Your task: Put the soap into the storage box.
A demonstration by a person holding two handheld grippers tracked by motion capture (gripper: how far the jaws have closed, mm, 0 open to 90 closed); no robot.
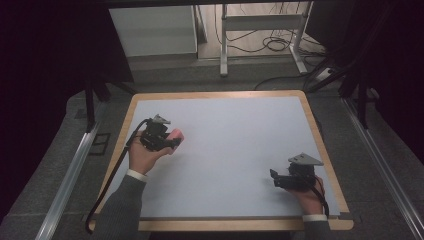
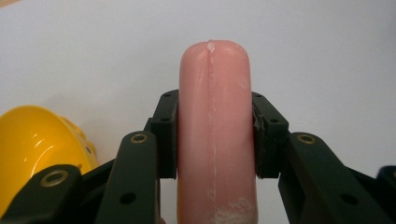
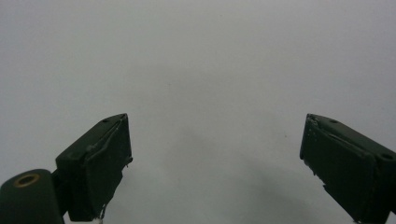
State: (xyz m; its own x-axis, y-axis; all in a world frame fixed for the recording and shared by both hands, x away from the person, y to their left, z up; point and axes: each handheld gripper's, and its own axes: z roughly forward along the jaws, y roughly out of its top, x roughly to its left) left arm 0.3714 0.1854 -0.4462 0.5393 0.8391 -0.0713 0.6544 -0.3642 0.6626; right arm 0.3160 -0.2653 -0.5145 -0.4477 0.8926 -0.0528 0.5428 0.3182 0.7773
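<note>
Held object: a smooth, pale pink, rounded cylinder of waxy-looking plastic (image 2: 215, 135), shaped like a sausage, with a thin moulded seam along its length and whitish scuffing near its lower end.
Left hand-held gripper (image 1: 171, 141): clenched on the pink cylinder, one black pad pressed flat to each long side; the domed tip sticks out beyond the pads.
Where it sits: at about 9 o'clock on the surface, near the left edge, the pink tip pointing towards 3 o'clock in the high view.
Right hand-held gripper (image 1: 273, 176): released, jaws standing wide apart with nothing between them, at about 4 o'clock, well apart from the left one.
Right pads: matt black blocks (image 3: 100, 165) with slightly worn edges, seen over bare pale sheet.
Surface: a flat, matt, pale grey-blue sheet (image 1: 230, 150) framed by a light wooden rim with rounded corners.
Gripper bodies: black, angular, hard plastic with brass-coloured screw eyes; each carries a grey three-cornered plate and a black trailing cable.
Hands: each wrist shows a white cuff under a grey sleeve.
Left gripper view adds: a glossy yellow rounded plastic thing (image 2: 39, 149) at 8 o'clock in its frame, just beside the jaw arm; what it is I cannot tell.
High view adds: a grey floor, metal rails and a white-legged frame with loose cables beyond 12 o'clock.
</note>
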